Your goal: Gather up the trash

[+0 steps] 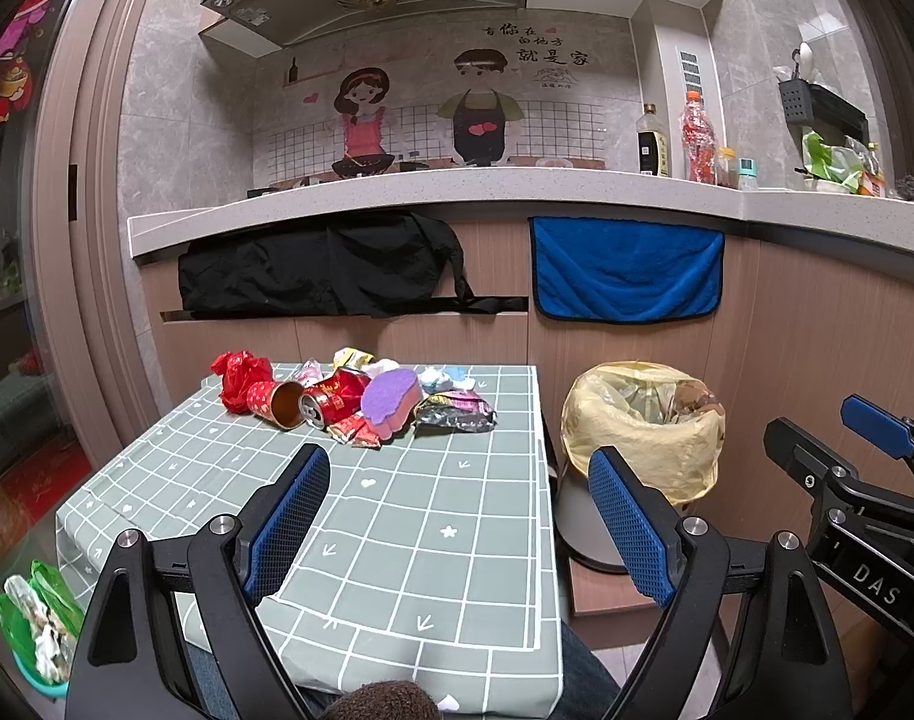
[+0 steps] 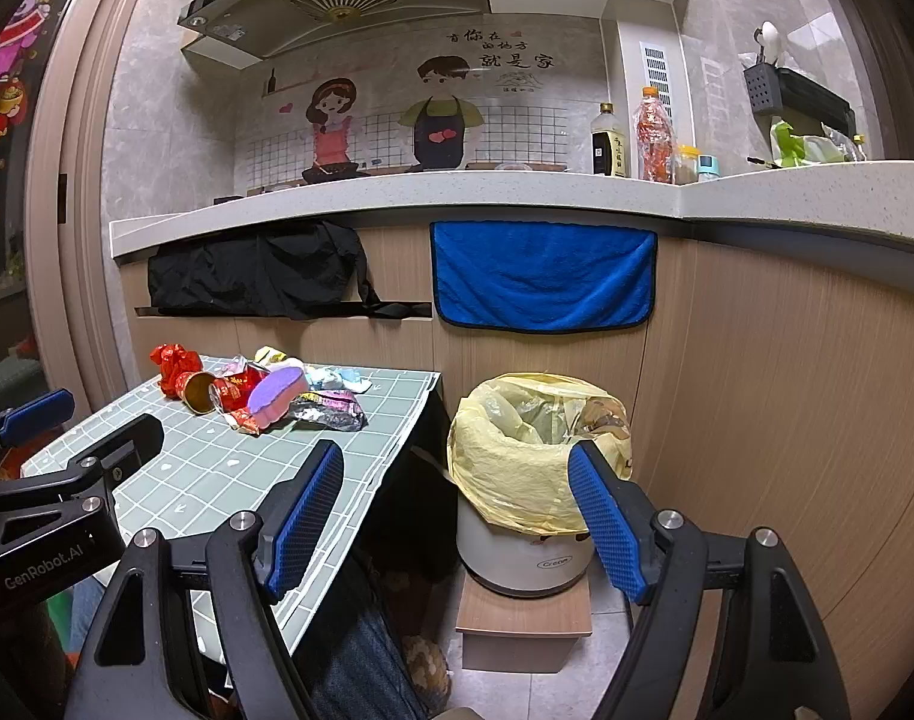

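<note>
Kitchen cabinets run along the far side, with a blue towel (image 1: 628,270) and a black cloth (image 1: 319,267) hanging under the pale countertop (image 1: 433,204), and bottles standing at its far right. Nearer stands a small table (image 1: 397,516) covered in a grey-green gridded cloth. At its far end lies a heap of trash (image 1: 355,399): a red plastic bag (image 1: 238,375) on the left, a tipped paper cup (image 1: 275,402) and a crushed red can (image 1: 331,399) touching it, a purple sponge (image 1: 391,399) leaning on the can, and a crumpled foil wrapper (image 1: 457,414) on the right. Just right of the table, a white bin (image 2: 520,564) lined with a yellow bag (image 2: 517,468) sits on a low wooden stand (image 2: 523,618). Left gripper (image 1: 460,474) hovers over the table's near half, blue pads wide apart and holding nothing. Right gripper (image 2: 457,468) hangs off the table's right edge before the bin, its pads likewise spread and empty.
</note>
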Available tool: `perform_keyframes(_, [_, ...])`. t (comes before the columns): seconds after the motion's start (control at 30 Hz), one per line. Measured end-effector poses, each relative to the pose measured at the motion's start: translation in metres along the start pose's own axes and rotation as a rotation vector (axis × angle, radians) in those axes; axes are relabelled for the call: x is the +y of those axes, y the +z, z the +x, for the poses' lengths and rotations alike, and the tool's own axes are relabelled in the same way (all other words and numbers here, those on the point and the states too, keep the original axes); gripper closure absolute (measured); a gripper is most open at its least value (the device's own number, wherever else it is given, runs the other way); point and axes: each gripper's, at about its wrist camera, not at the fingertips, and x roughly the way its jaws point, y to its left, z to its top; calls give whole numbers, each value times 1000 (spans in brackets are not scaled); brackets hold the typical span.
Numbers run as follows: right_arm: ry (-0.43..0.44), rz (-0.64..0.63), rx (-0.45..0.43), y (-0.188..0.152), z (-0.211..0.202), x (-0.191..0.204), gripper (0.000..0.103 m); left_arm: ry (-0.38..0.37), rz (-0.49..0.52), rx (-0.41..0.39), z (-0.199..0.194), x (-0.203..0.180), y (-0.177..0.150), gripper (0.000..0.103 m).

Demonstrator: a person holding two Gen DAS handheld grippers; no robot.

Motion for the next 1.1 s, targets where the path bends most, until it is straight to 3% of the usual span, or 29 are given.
perform_keyframes(0.37, [11, 11, 19, 4, 11, -1, 28, 7, -3, 4, 5, 1, 3, 15])
perform_keyframes(0.57, [45, 10, 24, 22, 39, 4, 28, 34, 1, 39, 37, 17, 13, 15])
perform_keyframes(0.9, [117, -49, 13, 57, 124, 34, 28, 90, -104, 97, 129, 112, 27, 15])
perform_keyframes(1.1, [254, -103, 116, 59, 209, 76, 28, 52, -190, 146, 178, 164, 28, 15])
